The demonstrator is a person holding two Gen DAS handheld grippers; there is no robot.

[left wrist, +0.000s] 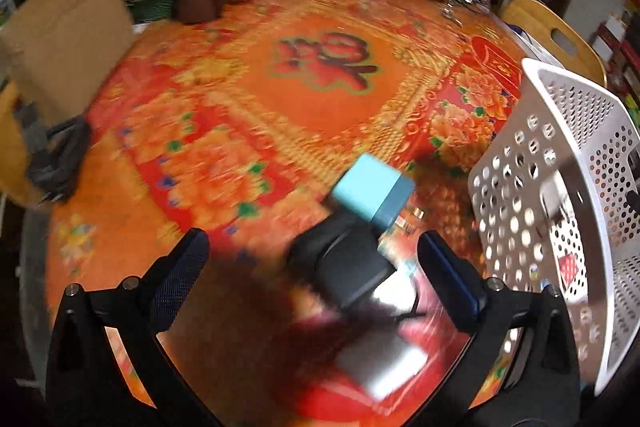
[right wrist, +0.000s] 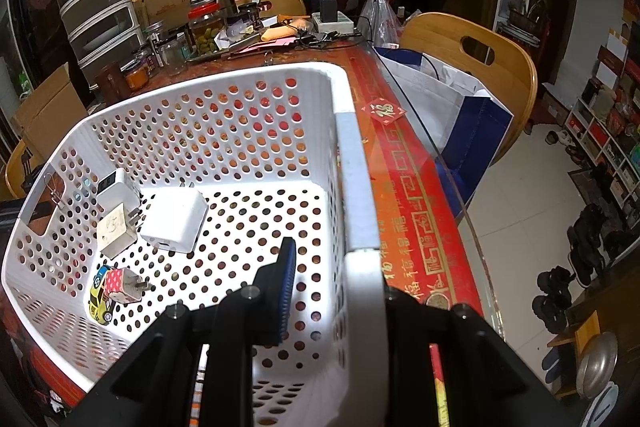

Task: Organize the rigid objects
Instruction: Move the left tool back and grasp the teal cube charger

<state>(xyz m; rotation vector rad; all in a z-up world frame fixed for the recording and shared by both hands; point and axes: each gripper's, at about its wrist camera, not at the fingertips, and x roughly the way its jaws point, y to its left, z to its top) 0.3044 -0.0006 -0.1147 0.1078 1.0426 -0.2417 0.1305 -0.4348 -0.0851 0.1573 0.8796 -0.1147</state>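
Observation:
In the left wrist view my left gripper [left wrist: 314,259] is open over the red patterned table [left wrist: 248,99]. A black block with a light-blue end [left wrist: 360,227] lies between and just beyond its fingers, blurred. The white perforated basket [left wrist: 560,187] stands to its right. In the right wrist view my right gripper [right wrist: 340,275] is shut on the basket's right wall [right wrist: 356,187], one finger [right wrist: 286,283] inside, the other hidden outside. Inside the basket lie two white chargers [right wrist: 176,221] [right wrist: 116,211], a small patterned plug [right wrist: 124,285] and a yellow toy car [right wrist: 100,297].
Jars, bottles and papers [right wrist: 208,27] crowd the table's far edge. A wooden chair [right wrist: 472,67] with a white-and-blue bag [right wrist: 452,107] stands right of the table. A cardboard box [left wrist: 64,39] and a dark object [left wrist: 60,159] sit at the table's left.

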